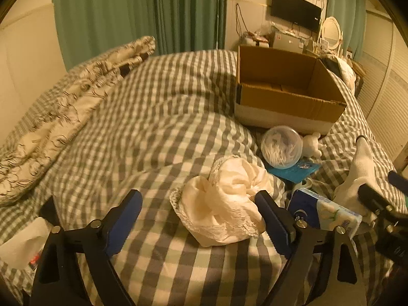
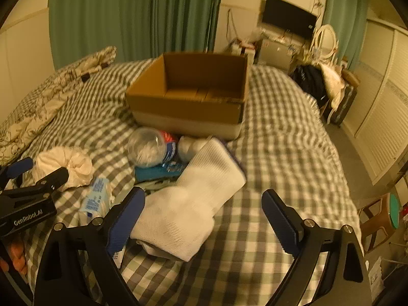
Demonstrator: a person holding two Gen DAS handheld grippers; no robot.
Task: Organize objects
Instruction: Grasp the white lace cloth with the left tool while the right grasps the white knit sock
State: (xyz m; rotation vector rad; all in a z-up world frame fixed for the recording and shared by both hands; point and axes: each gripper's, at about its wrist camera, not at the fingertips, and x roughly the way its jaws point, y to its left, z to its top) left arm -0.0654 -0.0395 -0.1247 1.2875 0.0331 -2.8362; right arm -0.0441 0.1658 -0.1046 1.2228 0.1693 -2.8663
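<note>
An open, empty cardboard box (image 1: 285,94) (image 2: 188,94) stands on the checked bed. In front of it lie a clear tub of cotton swabs (image 1: 281,150) (image 2: 149,150), a small white figurine (image 1: 312,144), a blue card (image 1: 295,172) (image 2: 155,172), a tissue pack (image 1: 326,213) (image 2: 95,200), a cream lace cloth (image 1: 224,209) (image 2: 67,164) and a white sock (image 1: 362,168) (image 2: 193,204). My left gripper (image 1: 199,211) is open, its jaws either side of the cloth. My right gripper (image 2: 204,211) is open over the sock.
A patterned pillow (image 1: 71,107) lies at the left of the bed. A white tissue (image 1: 23,244) sits at the near left. Green curtains (image 1: 140,12), a wall TV (image 1: 295,9), a cluttered dresser and a chair (image 2: 380,216) are around the bed.
</note>
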